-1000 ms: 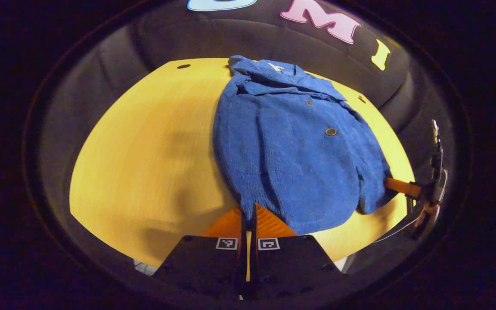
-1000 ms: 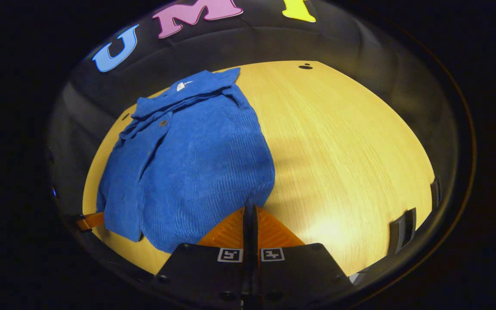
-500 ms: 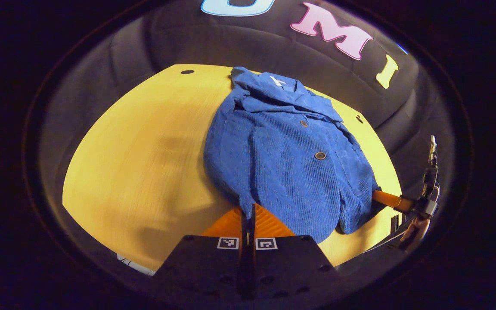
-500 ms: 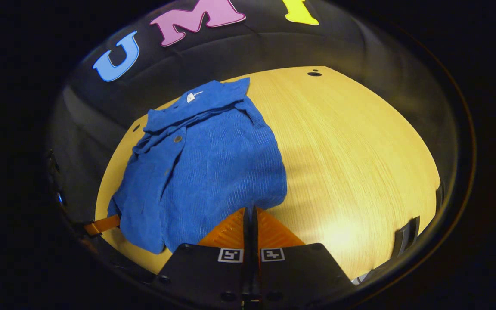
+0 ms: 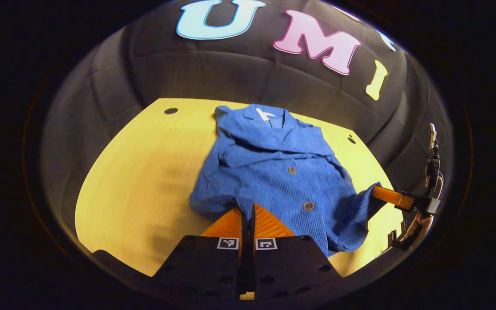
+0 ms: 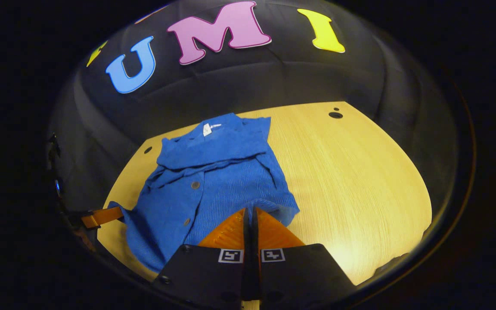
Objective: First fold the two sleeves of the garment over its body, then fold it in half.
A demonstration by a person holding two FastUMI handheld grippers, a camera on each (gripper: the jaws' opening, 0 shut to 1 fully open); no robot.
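A blue corduroy jacket (image 5: 274,172) lies on the yellow wooden table (image 5: 136,172), collar (image 5: 269,125) at the far side, sleeves folded in over its buttoned front. My left gripper (image 5: 248,210) is shut on one near hem corner, which is raised off the table. The right gripper (image 5: 376,192) shows at the right, shut on the other hem corner. In the right gripper view the jacket (image 6: 213,172) bunches toward my right gripper (image 6: 250,211), and the left gripper (image 6: 116,211) holds the hem at the far left.
The table (image 6: 351,172) has bare wood beside the jacket on both sides. Small dark holes (image 6: 335,115) sit near its far corners. Black cloth wall rises just behind the collar. A hand (image 5: 416,224) holds the right gripper.
Both grippers have lifted the hem and carried it toward the collar. The jacket's near half has come off the table and looks shorter.
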